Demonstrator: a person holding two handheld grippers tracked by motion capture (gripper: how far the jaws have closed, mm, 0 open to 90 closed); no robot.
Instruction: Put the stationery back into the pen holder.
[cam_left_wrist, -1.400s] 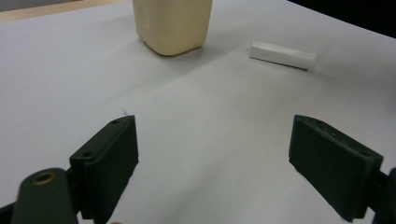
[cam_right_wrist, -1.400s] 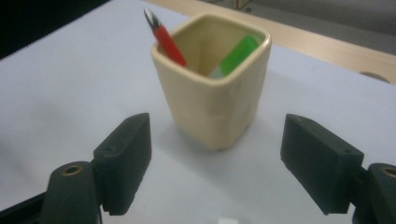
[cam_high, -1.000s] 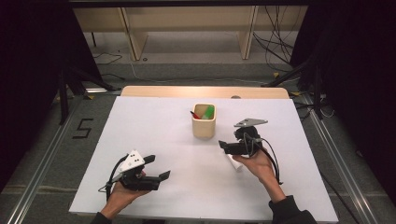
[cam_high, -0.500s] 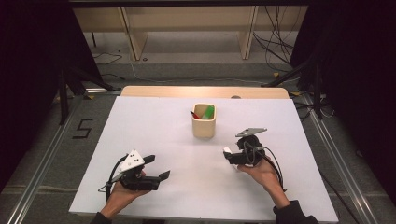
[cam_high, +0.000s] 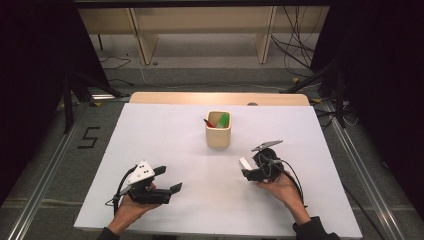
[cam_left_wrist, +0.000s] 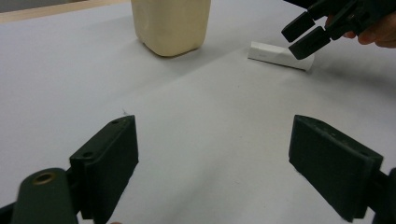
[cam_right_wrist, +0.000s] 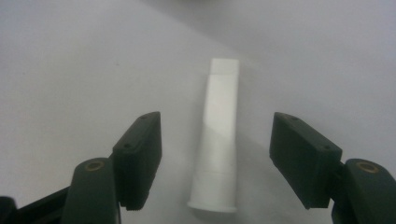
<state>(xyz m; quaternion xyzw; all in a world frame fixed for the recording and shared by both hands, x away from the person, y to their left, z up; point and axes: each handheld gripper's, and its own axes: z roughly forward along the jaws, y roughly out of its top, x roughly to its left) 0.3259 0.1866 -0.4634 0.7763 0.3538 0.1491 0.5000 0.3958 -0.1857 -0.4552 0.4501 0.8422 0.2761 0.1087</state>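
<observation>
High view: one white table (cam_high: 165, 135) carries one beige cup (cam_high: 218, 130) and one white bar (cam_high: 245, 163), which lies by the right gripper (cam_high: 248, 169), while the left gripper (cam_high: 168, 179) rests apart with jaws released. Left gripper view: two jaws spread, nothing between; one bar right of the cup. Right gripper view: two jaws, just closing, flank the bar without touching it.

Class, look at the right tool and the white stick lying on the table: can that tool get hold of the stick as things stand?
Probably yes. The right tool is open with its jaws on either side of the white stick, not yet touching it; they have just been closing. Nothing lies between them on the table.
</observation>
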